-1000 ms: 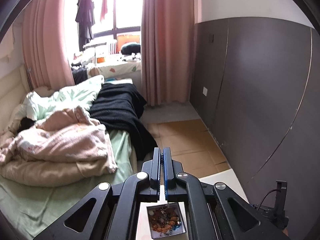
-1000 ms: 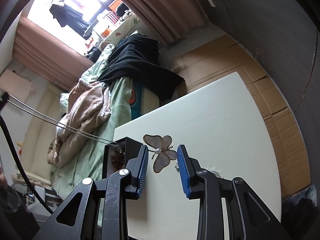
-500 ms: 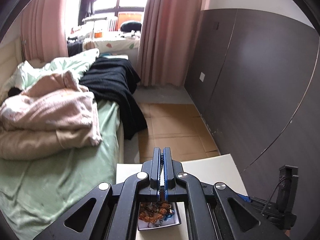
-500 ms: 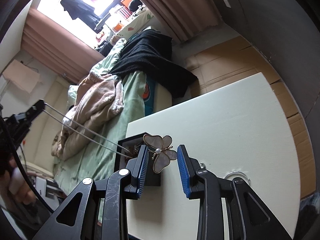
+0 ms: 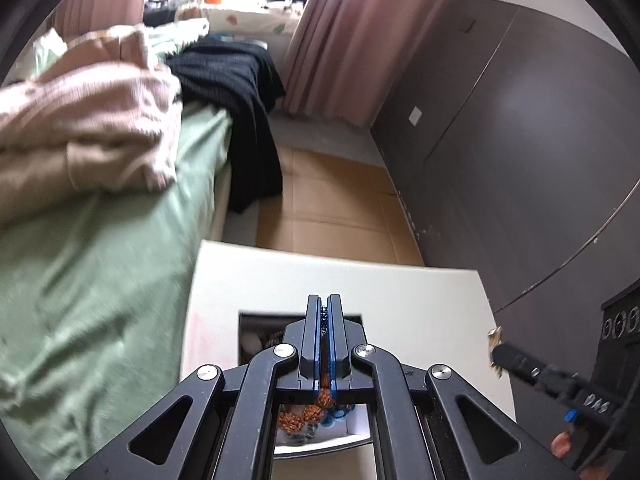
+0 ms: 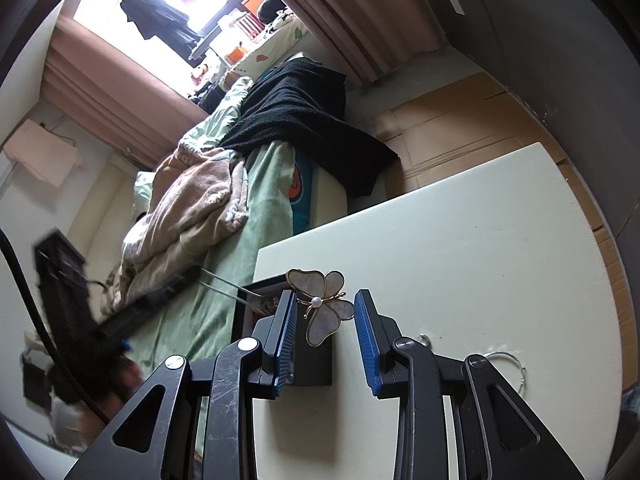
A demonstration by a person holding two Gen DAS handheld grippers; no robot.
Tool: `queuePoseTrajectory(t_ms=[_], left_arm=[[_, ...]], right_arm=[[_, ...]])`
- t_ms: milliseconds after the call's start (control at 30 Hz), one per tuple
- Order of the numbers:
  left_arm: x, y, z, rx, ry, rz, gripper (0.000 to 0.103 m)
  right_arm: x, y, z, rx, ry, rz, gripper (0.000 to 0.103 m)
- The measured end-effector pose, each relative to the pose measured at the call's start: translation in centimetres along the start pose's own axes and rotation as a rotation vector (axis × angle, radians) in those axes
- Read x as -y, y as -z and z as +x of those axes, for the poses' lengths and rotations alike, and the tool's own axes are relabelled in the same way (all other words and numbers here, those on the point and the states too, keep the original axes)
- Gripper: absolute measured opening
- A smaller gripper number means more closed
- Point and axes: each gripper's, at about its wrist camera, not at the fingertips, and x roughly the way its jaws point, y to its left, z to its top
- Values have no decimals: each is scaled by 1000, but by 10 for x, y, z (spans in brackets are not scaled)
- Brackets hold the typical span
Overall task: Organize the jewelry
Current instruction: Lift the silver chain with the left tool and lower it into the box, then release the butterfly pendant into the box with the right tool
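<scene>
White table [image 6: 480, 264]; butterfly brooch [image 6: 322, 306] between spread right tongs [image 6: 325, 312], touching left finger.

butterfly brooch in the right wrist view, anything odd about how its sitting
Yes. The butterfly brooch sits between the right gripper's open jaws, apparently touching only the left finger, with a clear gap to the other pad. What holds it there cannot be seen. The jewelry box lies just behind.
</scene>
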Motion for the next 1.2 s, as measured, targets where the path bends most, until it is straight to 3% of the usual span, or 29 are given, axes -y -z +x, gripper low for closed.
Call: queuePoseTrajectory(t_ms=[167, 233, 267, 333, 400, 767, 800, 833, 900, 1067, 1100, 1133, 1200], left_arm=[[-22, 8, 28, -137, 50, -92, 3], [-32, 9, 27, -141, 53, -125, 8], [-38, 9, 25, -139, 42, -143, 15], [-45, 8, 18, -125, 56, -168, 58], [-54, 5, 4, -70, 86, -199, 71], [-86, -3, -22, -19, 40, -241, 72], [-89, -3, -24, -13, 34, -252, 72], [-92, -3, -26, -11, 29, -258, 72], [-95, -2, -27, -11, 16, -266, 72], [-88, 2, -24, -17, 24, -270, 72], [-85, 2, -23, -16, 30, -265, 75], [-80, 3, -23, -17, 35, -256, 84], [-70, 6, -24, -14, 51, -236, 99]], right_arm=[[-9, 4, 9, 7, -13, -9, 31], [-15, 7, 14, 5, -17, -19, 31], [-17, 8, 17, 3, -19, -23, 31], [-20, 10, 22, -1, -24, -28, 31], [-26, 13, 30, -7, -26, -41, 31], [-54, 21, 68, -29, -119, -43, 32], [-55, 21, 73, -43, -130, -38, 36], [-56, 21, 76, -57, -135, -33, 51], [-52, 22, 77, -64, -133, -12, 69], [-41, 19, 59, -38, -97, 5, 75], [-37, 19, 49, -19, -78, 4, 80], [-36, 18, 45, -11, -70, 4, 88], [-27, 18, 30, 9, -61, 21, 94]])
